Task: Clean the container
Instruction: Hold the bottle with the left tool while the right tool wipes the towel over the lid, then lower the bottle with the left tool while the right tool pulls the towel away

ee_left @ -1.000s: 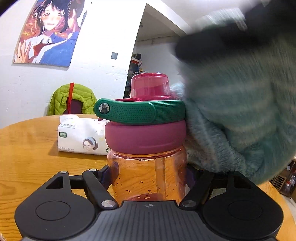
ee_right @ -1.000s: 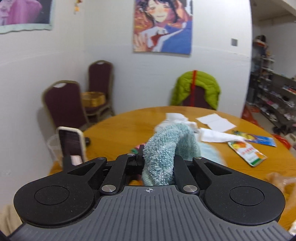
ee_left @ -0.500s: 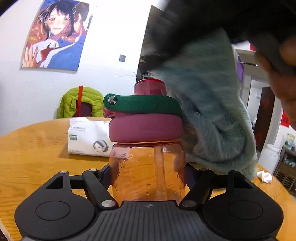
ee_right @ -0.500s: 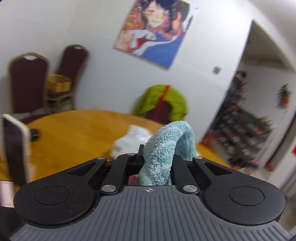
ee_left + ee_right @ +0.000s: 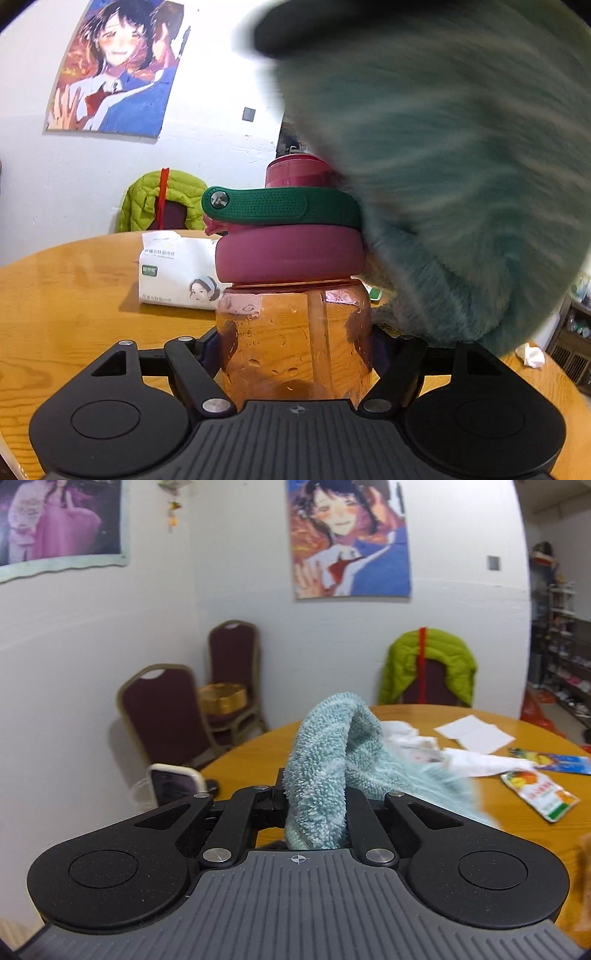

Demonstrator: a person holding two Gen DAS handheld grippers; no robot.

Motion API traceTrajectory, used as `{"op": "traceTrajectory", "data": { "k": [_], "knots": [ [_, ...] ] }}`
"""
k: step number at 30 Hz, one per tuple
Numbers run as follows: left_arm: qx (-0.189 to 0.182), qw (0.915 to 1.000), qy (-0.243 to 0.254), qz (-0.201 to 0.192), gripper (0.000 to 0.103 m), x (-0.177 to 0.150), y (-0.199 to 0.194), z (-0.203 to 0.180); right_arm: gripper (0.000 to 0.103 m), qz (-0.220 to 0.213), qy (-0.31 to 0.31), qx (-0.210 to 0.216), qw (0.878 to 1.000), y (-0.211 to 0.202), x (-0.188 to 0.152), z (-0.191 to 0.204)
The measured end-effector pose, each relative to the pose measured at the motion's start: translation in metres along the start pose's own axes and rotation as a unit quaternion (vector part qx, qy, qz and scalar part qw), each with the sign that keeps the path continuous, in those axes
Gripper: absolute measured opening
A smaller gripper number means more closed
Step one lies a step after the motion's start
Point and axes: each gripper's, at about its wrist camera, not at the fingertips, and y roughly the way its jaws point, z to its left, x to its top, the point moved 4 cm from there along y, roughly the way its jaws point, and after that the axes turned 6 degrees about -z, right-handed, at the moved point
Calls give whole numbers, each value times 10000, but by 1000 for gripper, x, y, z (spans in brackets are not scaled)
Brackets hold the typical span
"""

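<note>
Left wrist view: my left gripper point(image 5: 295, 347) clamps the orange bottle point(image 5: 295, 332), upright above the table point(image 5: 74, 302). Maroon lid point(image 5: 290, 254), green strap point(image 5: 280, 211). Blurred teal towel point(image 5: 454, 177) presses the lid's right side. Tissue pack point(image 5: 173, 273) behind.

Right wrist view: my right gripper point(image 5: 316, 805) is closed on the towel point(image 5: 321, 760), folded over between its jaws. Phone point(image 5: 173, 786) left; papers point(image 5: 474, 733) and sachet point(image 5: 539, 794) on the table point(image 5: 258, 753).

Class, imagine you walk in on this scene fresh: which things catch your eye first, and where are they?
First, the orange bottle with its maroon lid and green strap, clamped in the left gripper. Next, the blurred teal towel against the lid's right side, pinched in the right gripper. Behind, an anime poster on the white wall.
</note>
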Motion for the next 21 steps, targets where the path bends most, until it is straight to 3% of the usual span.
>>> {"op": "traceTrajectory", "data": {
  "k": [3, 7, 10, 16, 21],
  "knots": [
    [-13, 9997, 243, -47, 72, -2, -2, -7, 8, 121, -358, -284, 9989, 26, 0, 10],
    [-28, 9997, 257, -49, 73, -2, -2, -7, 8, 44, -891, -1405, 9861, 49, 9, -5],
    [-25, 10000, 54, -7, 73, -1, 0, 0, 8, 189, -640, -1875, 9800, 55, 15, -38],
    [-11, 9993, -377, 64, 73, 0, 2, 12, 8, 555, 99, -2031, 9775, 39, -10, -92],
    [9, 9954, -952, 40, 72, 1, 7, 26, 9, 80, 145, -2131, 9769, -10, -11, -94]
  ]
}}
